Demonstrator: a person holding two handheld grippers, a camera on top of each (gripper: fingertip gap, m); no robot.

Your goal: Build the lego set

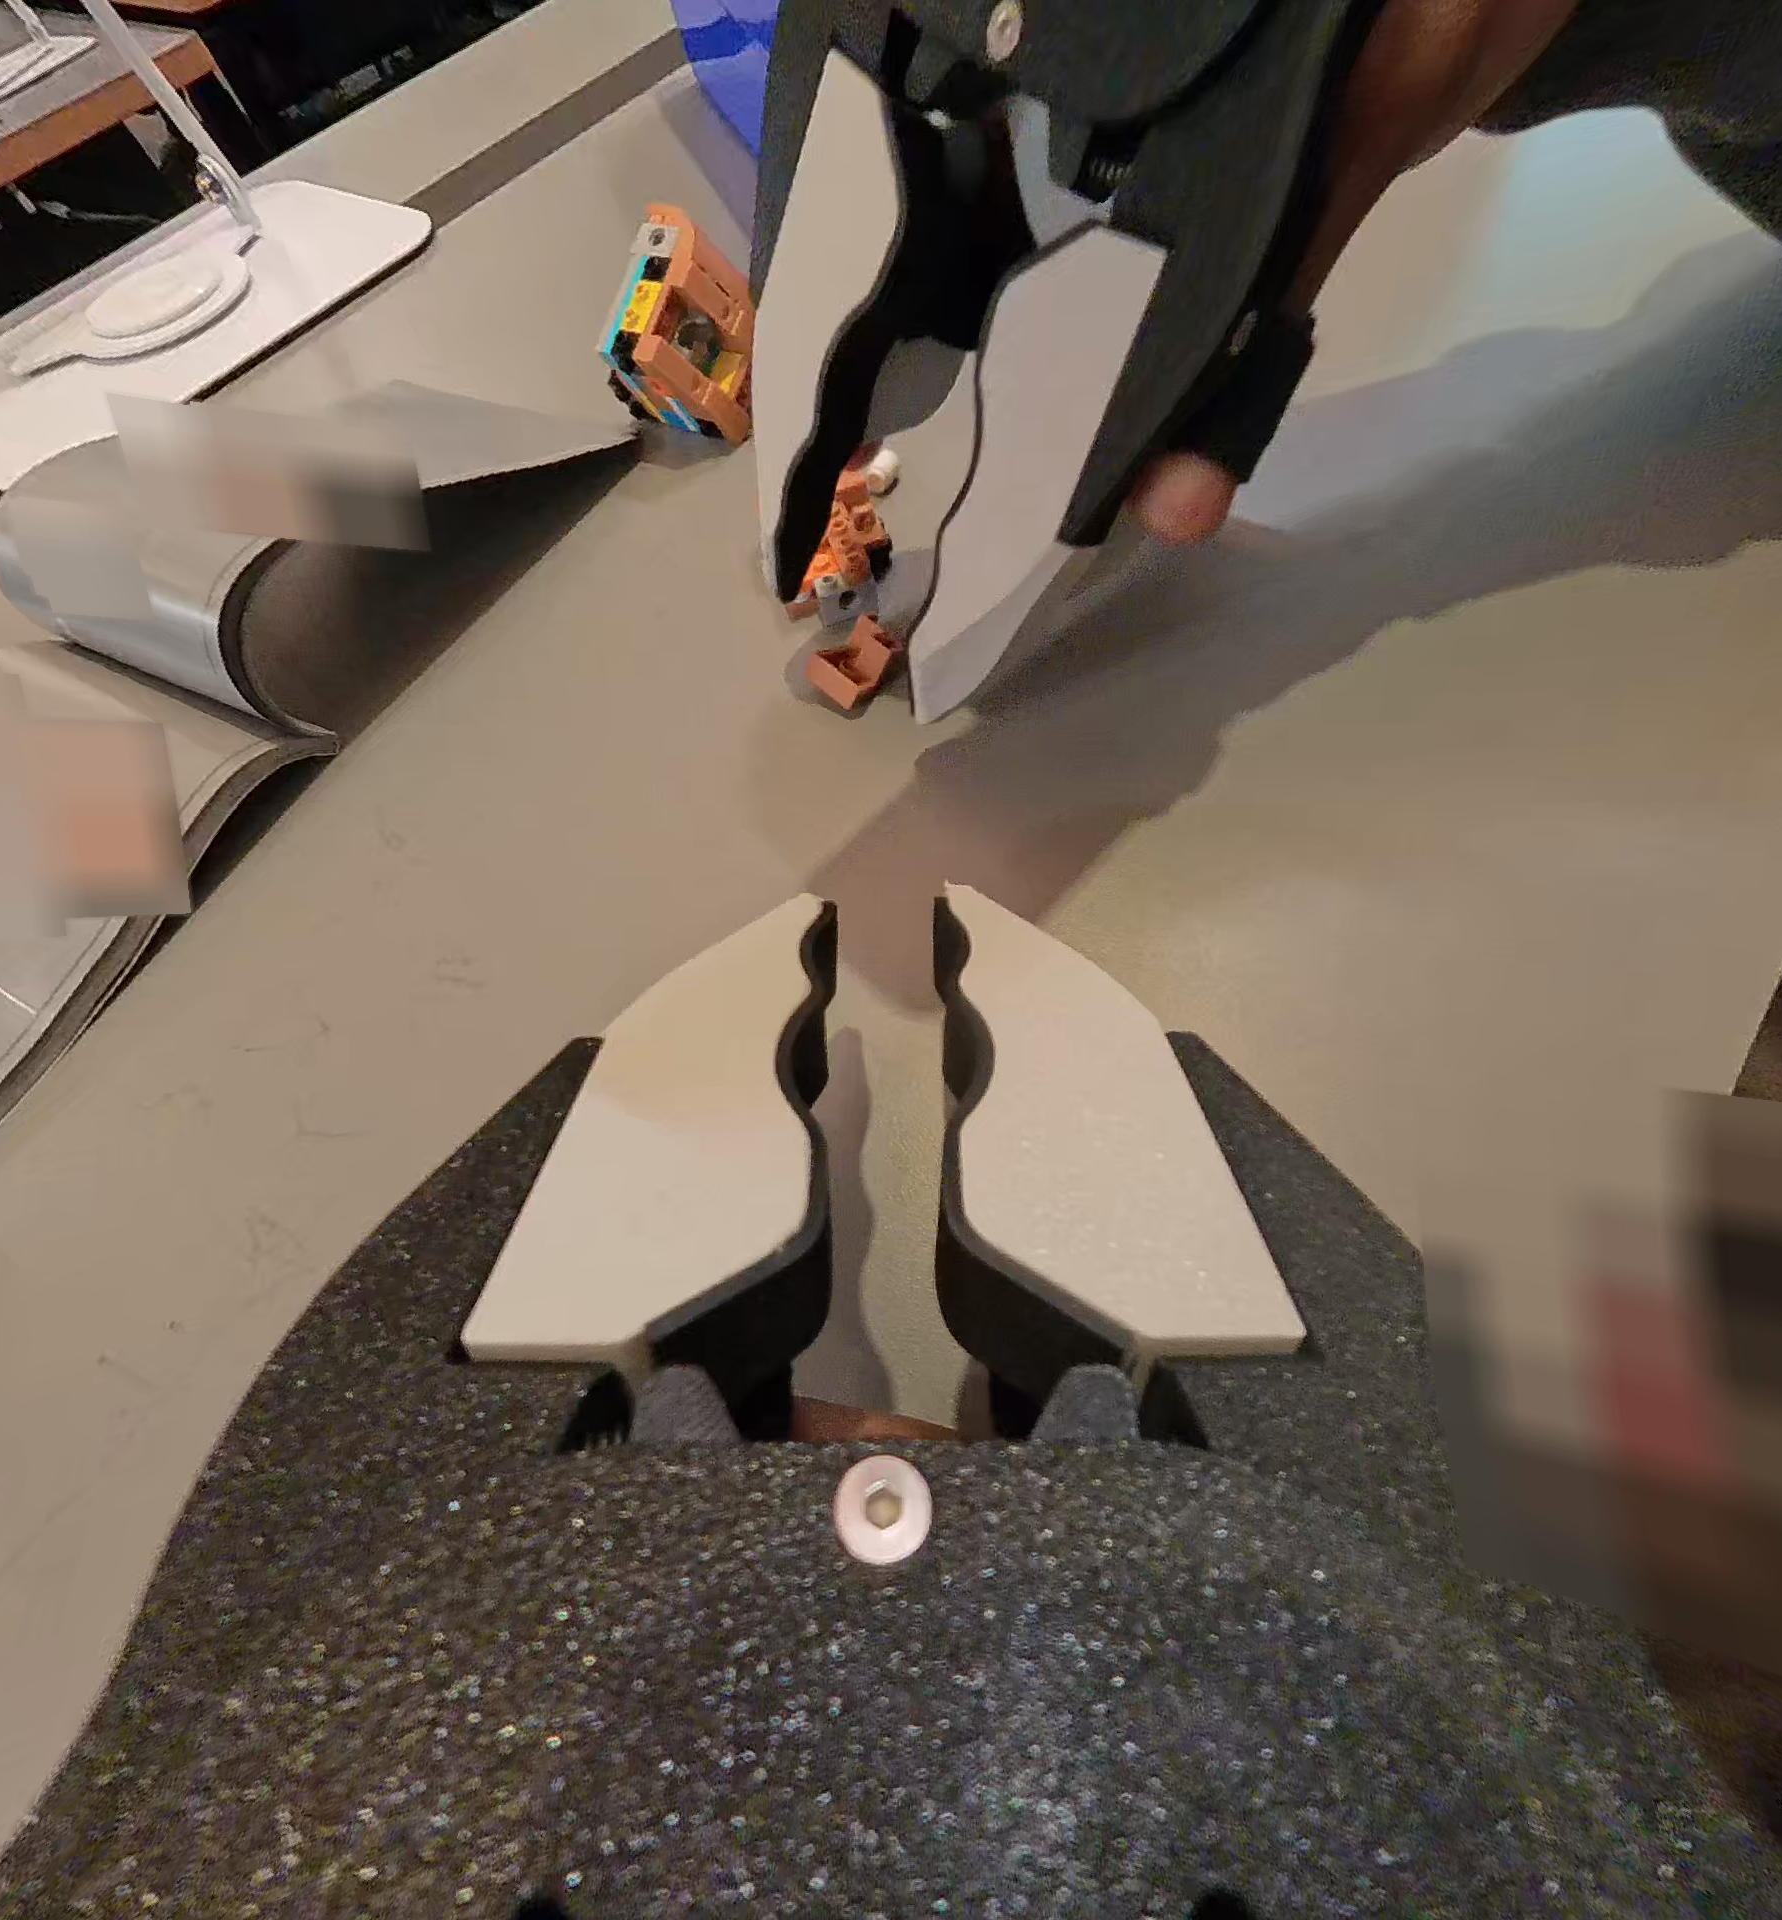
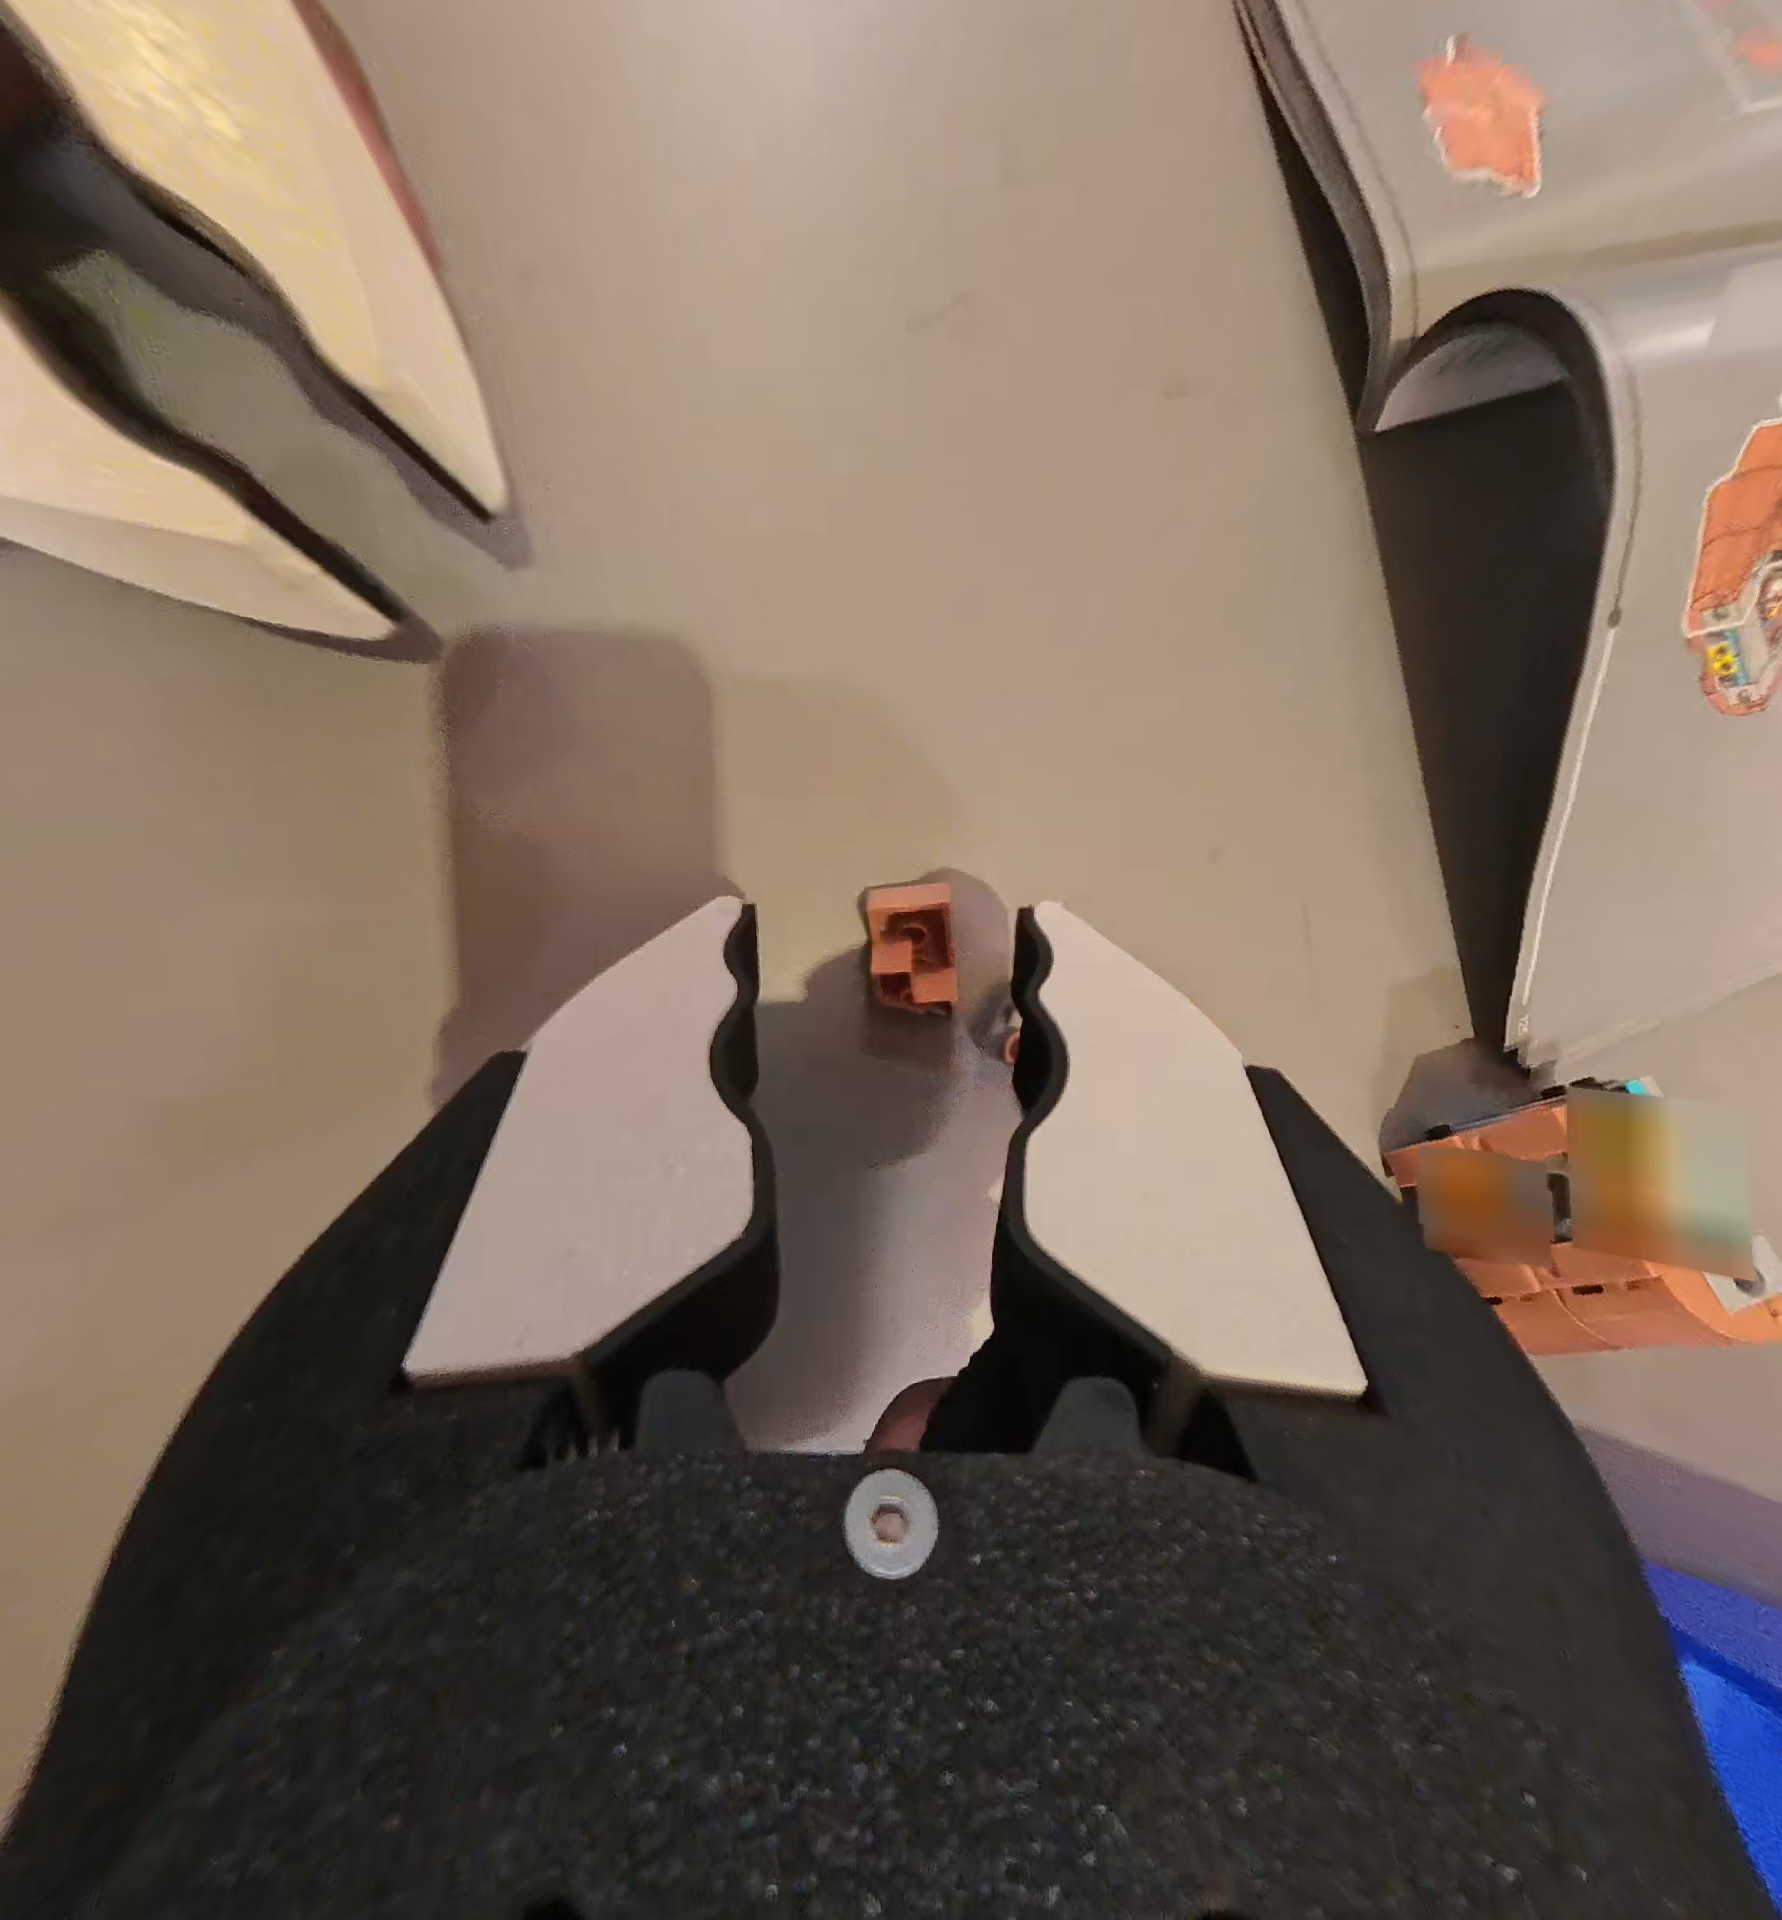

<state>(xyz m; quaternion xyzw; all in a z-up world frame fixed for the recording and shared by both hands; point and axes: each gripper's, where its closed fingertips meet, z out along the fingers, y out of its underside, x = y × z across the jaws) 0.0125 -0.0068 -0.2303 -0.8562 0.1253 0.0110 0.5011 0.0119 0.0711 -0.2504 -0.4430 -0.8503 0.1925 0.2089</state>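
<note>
So the right gripper (image 2: 885, 940) has its grey fingers spread, hanging over a small reddish-brown lego brick (image 2: 910, 948) lying loose on the grey tabletop (image 2: 866, 416). The left gripper (image 1: 882, 909) is parted too, holding nothing. The half-built orange lego model (image 1: 681, 327) sits beside the open grey instruction booklet (image 2: 1697, 831).

Office-like room: grey desk (image 1: 513, 935), white monitor stand (image 1: 274, 244), open booklet (image 1: 139, 623).
</note>
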